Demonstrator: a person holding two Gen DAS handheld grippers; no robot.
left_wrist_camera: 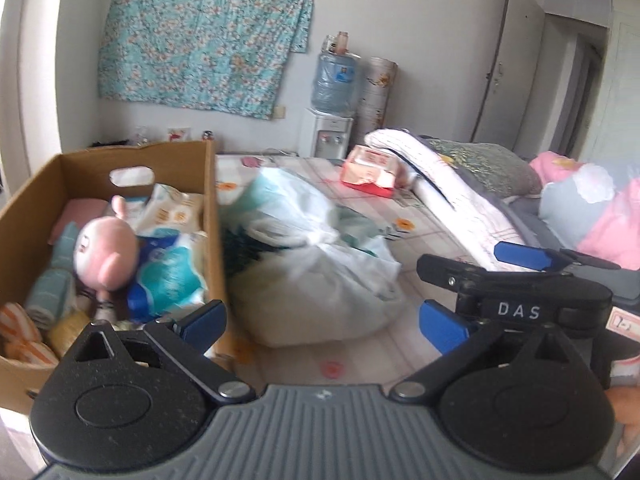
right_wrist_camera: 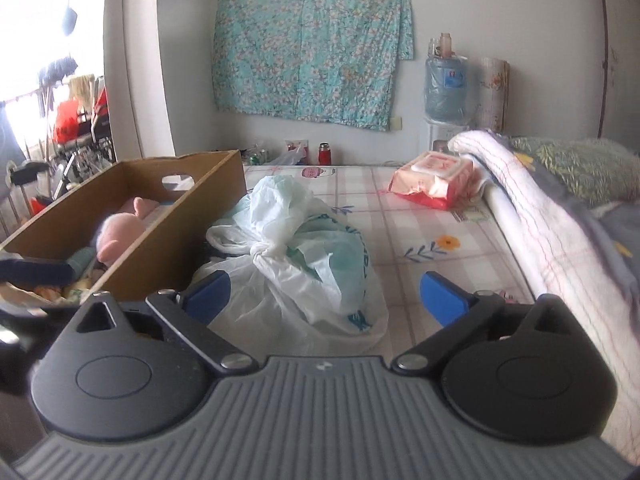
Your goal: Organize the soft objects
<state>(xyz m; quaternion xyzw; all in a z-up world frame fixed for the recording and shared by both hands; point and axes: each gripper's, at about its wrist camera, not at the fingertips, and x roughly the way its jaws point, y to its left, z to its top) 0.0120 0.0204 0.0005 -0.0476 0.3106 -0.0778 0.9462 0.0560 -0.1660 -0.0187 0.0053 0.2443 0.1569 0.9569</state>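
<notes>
A: Left tool? Blue-tipped jaws spread wide, nothing between them, hanging over the bed with the checked flower-print sheet.

B: Agreed. Right tool likewise released and empty, blue fingers well apart. It also shows in the left wrist view, on the right.

A: Soft things: knotted white plastic bag with teal print lies on the sheet, right against the side of the open brown cardboard box.

B: In the box: pink plush toy on top, blue-and-teal soft packs beside it, rolled teal towel, orange-striped cloth in the near corner.

A: Outside the box: red-and-white tissue pack on the sheet further back, touching the folded white quilt.

B: Background: teal floral cloth on the wall, water dispenser below it.
</notes>
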